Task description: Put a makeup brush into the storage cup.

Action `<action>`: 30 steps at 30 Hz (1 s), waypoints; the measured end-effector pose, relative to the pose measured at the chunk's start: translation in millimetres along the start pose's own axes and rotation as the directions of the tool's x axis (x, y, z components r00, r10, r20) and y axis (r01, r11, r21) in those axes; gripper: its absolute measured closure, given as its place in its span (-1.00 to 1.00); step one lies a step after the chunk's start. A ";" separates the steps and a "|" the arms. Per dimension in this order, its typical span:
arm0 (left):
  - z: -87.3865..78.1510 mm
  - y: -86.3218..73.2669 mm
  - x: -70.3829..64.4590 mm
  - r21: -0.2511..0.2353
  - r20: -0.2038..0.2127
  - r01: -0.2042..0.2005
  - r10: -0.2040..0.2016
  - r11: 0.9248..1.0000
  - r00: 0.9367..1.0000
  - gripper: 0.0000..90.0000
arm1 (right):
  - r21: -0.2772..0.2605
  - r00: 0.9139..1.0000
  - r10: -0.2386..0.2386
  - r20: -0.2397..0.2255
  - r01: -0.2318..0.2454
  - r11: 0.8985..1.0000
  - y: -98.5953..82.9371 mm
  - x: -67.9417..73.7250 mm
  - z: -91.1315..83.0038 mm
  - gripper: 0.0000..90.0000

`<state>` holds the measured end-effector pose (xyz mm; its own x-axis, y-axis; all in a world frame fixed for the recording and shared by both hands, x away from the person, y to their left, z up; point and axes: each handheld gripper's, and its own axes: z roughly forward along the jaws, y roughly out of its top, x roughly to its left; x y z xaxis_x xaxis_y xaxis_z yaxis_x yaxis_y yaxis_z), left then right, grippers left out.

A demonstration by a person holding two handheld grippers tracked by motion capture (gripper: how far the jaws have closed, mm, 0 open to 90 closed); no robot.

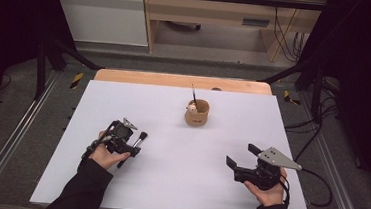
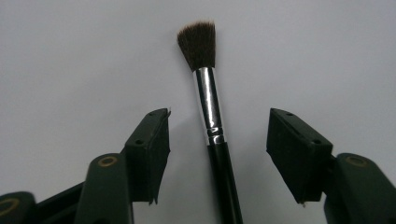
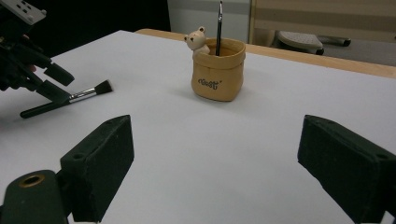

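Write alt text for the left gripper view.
A makeup brush with dark bristles, a silver ferrule and a black handle lies on the white table between the open black jaws of the left gripper, bristles pointing away. Neither jaw touches it.

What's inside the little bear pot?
A thin dark stick stands upright in the tan bear pot, poking above its rim. Its lower end and the pot's bottom are hidden by the wall.
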<state>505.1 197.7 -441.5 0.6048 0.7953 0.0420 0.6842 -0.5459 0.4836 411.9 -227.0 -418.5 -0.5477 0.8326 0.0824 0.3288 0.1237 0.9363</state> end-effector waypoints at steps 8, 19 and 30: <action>6.6 -0.7 3.5 0.071 0.029 0.012 -0.014 0.997 0.999 0.14 | 0.005 1.000 0.000 -0.001 0.000 1.000 -0.1 0.2 0.3 -0.75; 8.7 1.1 1.9 0.124 0.031 0.011 -0.015 0.992 0.999 0.37 | 0.008 1.000 -0.002 -0.003 0.002 1.000 -0.5 0.7 1.5 -0.75; 8.2 1.4 0.5 0.135 0.036 0.016 -0.021 0.991 0.999 0.57 | 0.010 1.000 -0.002 -0.003 0.002 1.000 -0.6 0.9 1.8 -0.75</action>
<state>509.8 195.2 -448.0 0.6049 0.7963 0.0003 0.7424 -0.5640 0.3616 412.6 -225.4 -419.5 -0.5504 0.8309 0.0809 0.3351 0.1311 0.9330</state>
